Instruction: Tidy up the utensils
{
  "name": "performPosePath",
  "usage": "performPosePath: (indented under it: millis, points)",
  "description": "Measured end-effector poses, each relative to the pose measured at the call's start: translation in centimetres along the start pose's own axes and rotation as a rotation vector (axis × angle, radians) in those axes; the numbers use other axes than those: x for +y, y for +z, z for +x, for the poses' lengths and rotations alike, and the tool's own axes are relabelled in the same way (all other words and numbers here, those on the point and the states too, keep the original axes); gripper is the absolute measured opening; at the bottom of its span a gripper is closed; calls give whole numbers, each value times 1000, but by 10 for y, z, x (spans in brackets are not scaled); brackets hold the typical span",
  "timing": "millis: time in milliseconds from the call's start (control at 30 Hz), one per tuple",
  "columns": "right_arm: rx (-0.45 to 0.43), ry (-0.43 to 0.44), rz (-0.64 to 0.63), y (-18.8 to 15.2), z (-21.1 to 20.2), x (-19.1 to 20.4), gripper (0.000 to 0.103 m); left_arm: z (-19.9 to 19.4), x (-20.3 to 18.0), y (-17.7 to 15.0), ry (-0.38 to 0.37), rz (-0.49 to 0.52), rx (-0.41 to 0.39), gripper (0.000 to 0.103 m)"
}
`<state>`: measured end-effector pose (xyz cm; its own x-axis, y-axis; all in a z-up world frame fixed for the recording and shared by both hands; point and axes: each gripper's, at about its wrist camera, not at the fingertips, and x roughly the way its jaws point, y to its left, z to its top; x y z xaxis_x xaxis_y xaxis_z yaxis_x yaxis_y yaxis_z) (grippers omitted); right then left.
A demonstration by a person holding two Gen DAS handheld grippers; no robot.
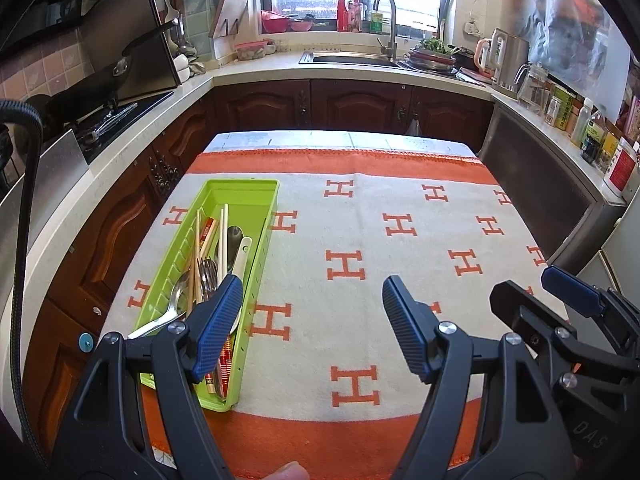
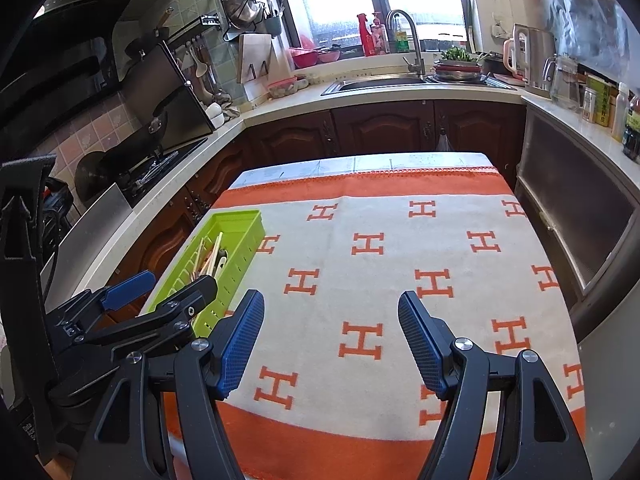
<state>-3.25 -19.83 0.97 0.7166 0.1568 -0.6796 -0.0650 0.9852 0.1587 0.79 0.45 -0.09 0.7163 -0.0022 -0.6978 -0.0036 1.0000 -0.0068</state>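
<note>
kitchen | orange-white H-patterned cloth (image 2: 400, 320) on table | green tray (image 1: 256, 188) at left edge

Both wrist views look obliquely down, sharing the blanket-covered table (image 1: 400, 240).

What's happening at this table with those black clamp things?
A person is holding a gripper in each hand over a kitchen table covered by an orange and white cloth. The left gripper and right gripper are both open and holding nothing. Spoons, forks and chopsticks all lie together in a green tray at the table's left side. Nothing else lies on the cloth, so the utensils appear to be gathered.
</note>
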Motion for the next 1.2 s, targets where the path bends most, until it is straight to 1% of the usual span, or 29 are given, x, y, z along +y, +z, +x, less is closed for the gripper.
performPosePath:
  millis: [1200]
  points:
    - [20,-15,23,-8,12,0,71,11,-3,-3,-17,0,32,70]
